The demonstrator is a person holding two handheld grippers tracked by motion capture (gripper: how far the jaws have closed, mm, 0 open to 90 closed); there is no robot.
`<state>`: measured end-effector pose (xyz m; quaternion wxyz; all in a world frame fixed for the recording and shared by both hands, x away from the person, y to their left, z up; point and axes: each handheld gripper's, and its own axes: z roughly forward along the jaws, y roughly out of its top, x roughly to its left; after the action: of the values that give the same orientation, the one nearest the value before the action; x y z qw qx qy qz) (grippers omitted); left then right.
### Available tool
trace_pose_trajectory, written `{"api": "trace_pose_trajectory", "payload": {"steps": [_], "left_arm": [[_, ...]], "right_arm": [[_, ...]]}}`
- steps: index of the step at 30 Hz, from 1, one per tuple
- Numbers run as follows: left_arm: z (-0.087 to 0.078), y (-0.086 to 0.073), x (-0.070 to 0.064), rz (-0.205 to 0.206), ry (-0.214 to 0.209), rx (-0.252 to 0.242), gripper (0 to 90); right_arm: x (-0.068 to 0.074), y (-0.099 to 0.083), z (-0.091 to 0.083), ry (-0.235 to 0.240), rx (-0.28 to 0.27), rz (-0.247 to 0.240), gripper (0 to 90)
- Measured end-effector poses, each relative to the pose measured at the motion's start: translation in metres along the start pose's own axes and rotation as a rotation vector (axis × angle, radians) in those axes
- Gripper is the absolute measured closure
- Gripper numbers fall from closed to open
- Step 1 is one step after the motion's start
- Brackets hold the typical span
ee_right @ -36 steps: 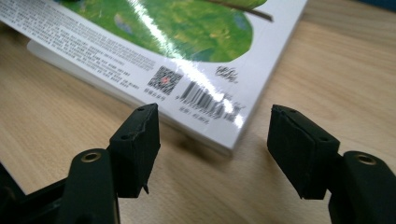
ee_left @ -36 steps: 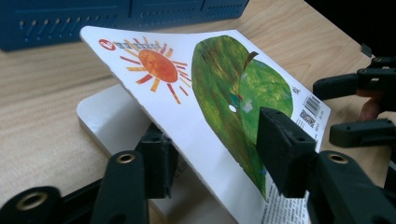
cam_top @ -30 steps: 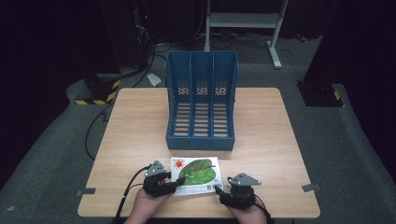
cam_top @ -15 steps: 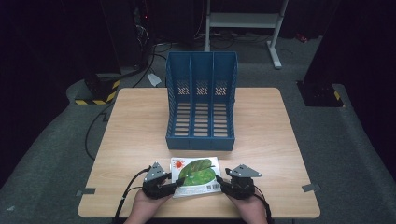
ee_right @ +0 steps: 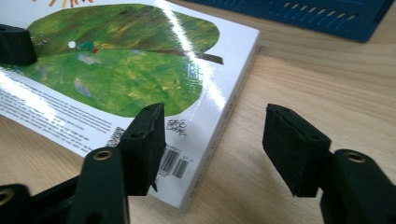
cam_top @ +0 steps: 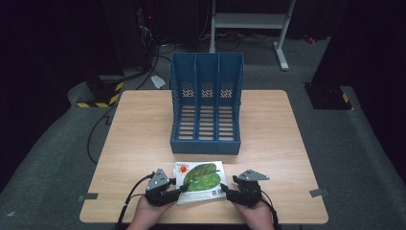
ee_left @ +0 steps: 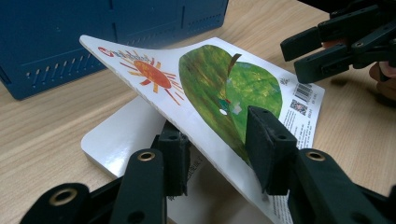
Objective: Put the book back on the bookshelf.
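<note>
The picture book (cam_top: pixel 201 182) lies at the near edge of the wooden table (cam_top: pixel 143 134), just in front of the blue file rack (cam_top: pixel 207 103) and apart from it. Its back cover faces up, with a large green leaf, an orange sun in one corner and a barcode near the spine end.

In the left gripper view the back cover (ee_left: pixel 205 88) is lifted off the white pages below (ee_left: pixel 121 135), rising at a slant so that its sun corner points up toward the rack. The left gripper (ee_left: pixel 219 144) is clamped on this cover's near edge: one black pad sits on top over the green leaf, the other beneath the board, and the cover passes between them.

The right gripper (ee_right: pixel 215 140) is at the book's spine corner, on the barcode side. Its jaws stand wide apart with nothing between them; one pad hangs over the corner of the cover by the barcode (ee_right: pixel 173 165), the other stands off the book above bare table, so the spine edge falls in the gap. Whether the nearer pad touches the cover cannot be told.

In the high view the two grippers flank the book, left gripper (cam_top: pixel 181 190) at its left edge and right gripper (cam_top: pixel 229 190) at its right edge, each held in a hand coming in from the bottom.
</note>
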<state>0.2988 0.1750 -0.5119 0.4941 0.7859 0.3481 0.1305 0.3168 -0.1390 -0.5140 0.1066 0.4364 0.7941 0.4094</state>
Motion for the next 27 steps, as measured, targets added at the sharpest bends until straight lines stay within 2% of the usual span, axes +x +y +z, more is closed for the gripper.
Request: {"api": "trace_pose_trajectory", "payload": {"steps": [3,7,11,14,16,18,25,27], "left_arm": [[-0.002,0.001,-0.002,0.023,-0.002,-0.011,61.7],[-0.004,0.002,-0.007,0.077,0.002,-0.031,62.9],[-0.006,0.003,-0.009,0.104,0.001,-0.045,63.1],[-0.007,0.003,-0.01,0.115,0.003,-0.05,63.2],[-0.007,0.003,-0.01,0.123,0.002,-0.055,63.5],[-0.007,0.003,-0.011,0.131,0.003,-0.06,63.5],[-0.007,0.002,-0.012,0.144,0.009,-0.061,63.5],[-0.007,0.002,-0.011,0.132,0.003,-0.066,63.6]], "right_arm": [[0.002,0.0,0.004,0.016,0.016,0.022,31.8],[0.004,0.001,0.007,0.029,0.021,0.022,30.1],[0.005,0.003,0.007,0.041,0.01,0.023,28.7],[0.004,0.004,0.007,0.046,0.003,0.019,27.9],[0.001,0.006,0.011,0.064,0.013,0.039,27.9],[-0.003,0.009,0.016,0.101,0.02,0.069,27.7],[-0.009,0.012,0.025,0.162,0.027,0.116,25.2],[-0.008,0.013,0.025,0.161,0.035,0.114,24.4]]}}
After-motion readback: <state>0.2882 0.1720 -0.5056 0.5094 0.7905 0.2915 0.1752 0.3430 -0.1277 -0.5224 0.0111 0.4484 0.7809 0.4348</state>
